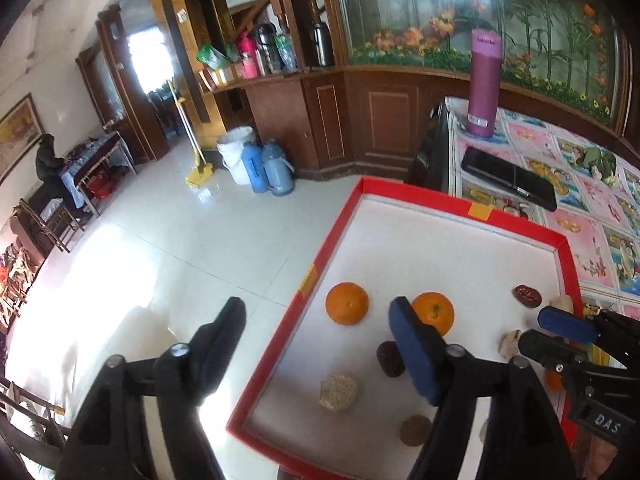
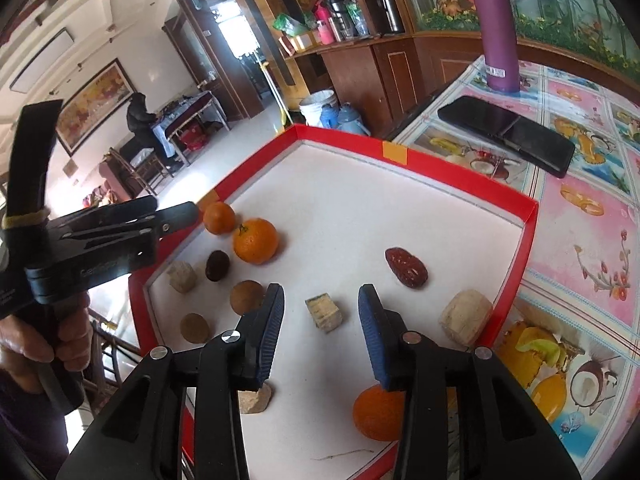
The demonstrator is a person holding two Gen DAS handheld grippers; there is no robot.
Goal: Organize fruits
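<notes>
**Sorting fruit in the red-rimmed tray**

Left wrist view: the left gripper [image 1: 320,344] gapes wide and empty beside two round oranges [image 1: 347,303] in the red-rimmed white tray [image 1: 520,222].

Right wrist view: the right gripper [image 2: 322,324] stands partly open, empty, over a pale cube [image 2: 324,313]; centre any fruit squarely between the pads before closing.

A round orange tangerine [image 2: 376,418] sits half hidden behind the right gripper's blue-padded finger [image 2: 374,336]. A pale beige crumbly chunk [image 2: 254,400] shows only partly beneath the other finger.
</notes>
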